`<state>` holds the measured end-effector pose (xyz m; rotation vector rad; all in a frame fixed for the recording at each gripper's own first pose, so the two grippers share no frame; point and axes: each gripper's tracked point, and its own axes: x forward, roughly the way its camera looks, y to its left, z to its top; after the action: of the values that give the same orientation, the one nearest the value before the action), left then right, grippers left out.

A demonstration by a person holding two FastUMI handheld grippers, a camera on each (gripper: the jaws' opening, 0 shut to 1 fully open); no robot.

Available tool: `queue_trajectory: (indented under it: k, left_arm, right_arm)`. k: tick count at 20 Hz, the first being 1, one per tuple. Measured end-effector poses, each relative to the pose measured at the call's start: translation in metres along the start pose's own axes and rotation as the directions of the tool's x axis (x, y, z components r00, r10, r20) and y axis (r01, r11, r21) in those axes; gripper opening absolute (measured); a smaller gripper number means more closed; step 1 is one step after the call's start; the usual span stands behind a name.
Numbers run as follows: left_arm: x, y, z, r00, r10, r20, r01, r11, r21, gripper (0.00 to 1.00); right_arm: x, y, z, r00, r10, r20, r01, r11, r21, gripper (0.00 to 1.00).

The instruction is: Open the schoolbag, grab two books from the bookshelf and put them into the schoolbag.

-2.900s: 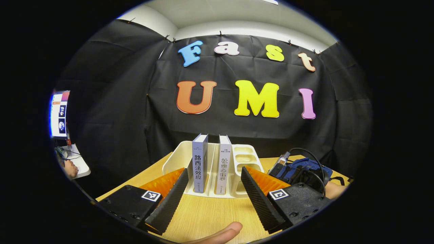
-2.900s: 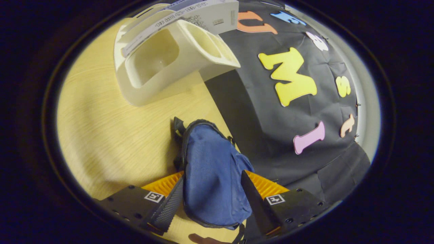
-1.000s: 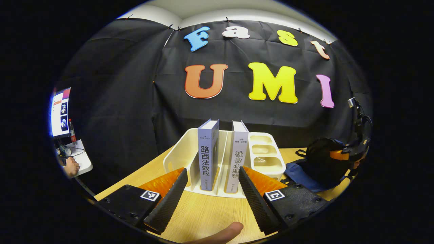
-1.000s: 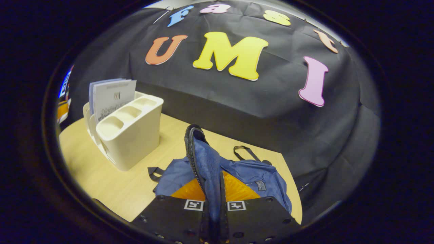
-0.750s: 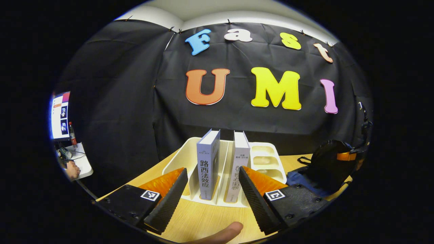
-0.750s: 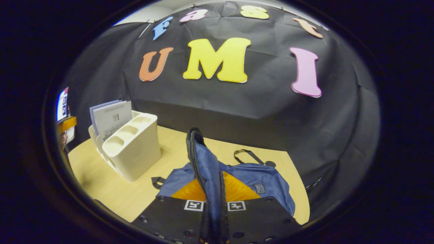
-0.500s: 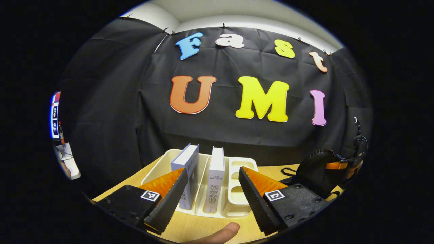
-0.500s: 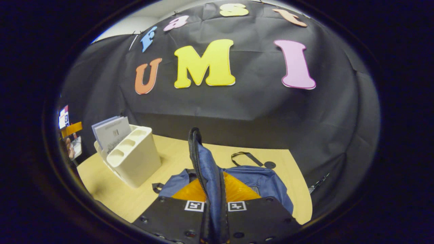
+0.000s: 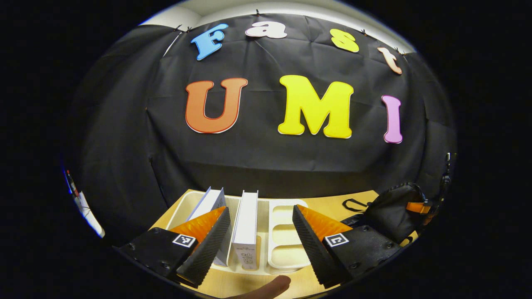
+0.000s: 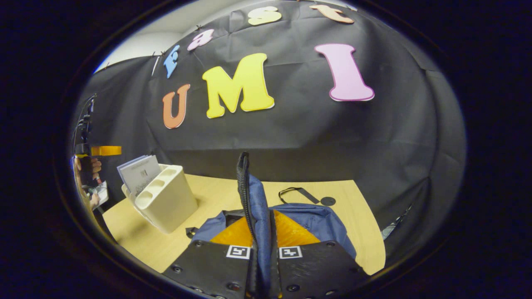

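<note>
desk (image 10: 341,216): light wood, carrying the bookshelf and the schoolbag, which sit apart.
schoolbag (image 10: 316,222): blue, lying on the desk at about 6 o'clock in the right gripper view; a zip-edged flap (image 10: 249,199) of it is pulled up on end. in the left gripper view it is a dark lump (image 9: 390,211) at 4 o'clock.
bookshelf (image 9: 286,232): cream plastic rack at 6 o'clock in the left gripper view, with upright slots and small cups; in the right gripper view it stands at 9 o'clock (image 10: 166,199), left of the bag.
books: two, standing in the rack's slots. the left book (image 9: 210,203) leans to the left, the right book (image 9: 246,220) stands upright, between the left tool's fingers.
left tool (image 9: 259,234): fingers wide apart, above the rack, touching neither book as far as can be told.
right tool (image 10: 262,249): fingers together, clamped on the raised flap.
thumb tip (image 9: 266,287): at the bottom edge of the left gripper view.
</note>
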<state>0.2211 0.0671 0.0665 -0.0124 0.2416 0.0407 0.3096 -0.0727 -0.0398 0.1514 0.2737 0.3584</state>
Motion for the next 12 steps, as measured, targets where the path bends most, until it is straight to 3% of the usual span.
queue_trajectory:
  k: [5,6,8,12]
  left_arm:
    - [0.041,0.005,0.0,0.991,-0.016,-0.131,0.02,0.999,0.025,0.96]
    - [0.05,0.001,-0.006,0.986,-0.035,-0.166,0.042,0.998,0.036,0.96]
    - [0.068,0.003,-0.021,0.966,-0.041,-0.255,0.057,0.997,0.054,0.96]
    - [0.091,0.014,-0.058,0.908,0.017,-0.418,0.029,0.994,0.102,0.95]
  right_arm:
    - [-0.003,-0.002,-0.005,1.0,0.001,0.02,0.0,0.999,-0.04,0.07]
    - [-0.004,-0.003,-0.004,1.0,-0.003,0.026,0.005,0.998,-0.059,0.13]
    - [-0.009,-0.001,-0.003,0.999,-0.001,0.038,0.004,0.997,-0.079,0.11]
    - [-0.008,-0.004,-0.001,0.999,-0.004,0.046,0.007,0.997,-0.076,0.11]
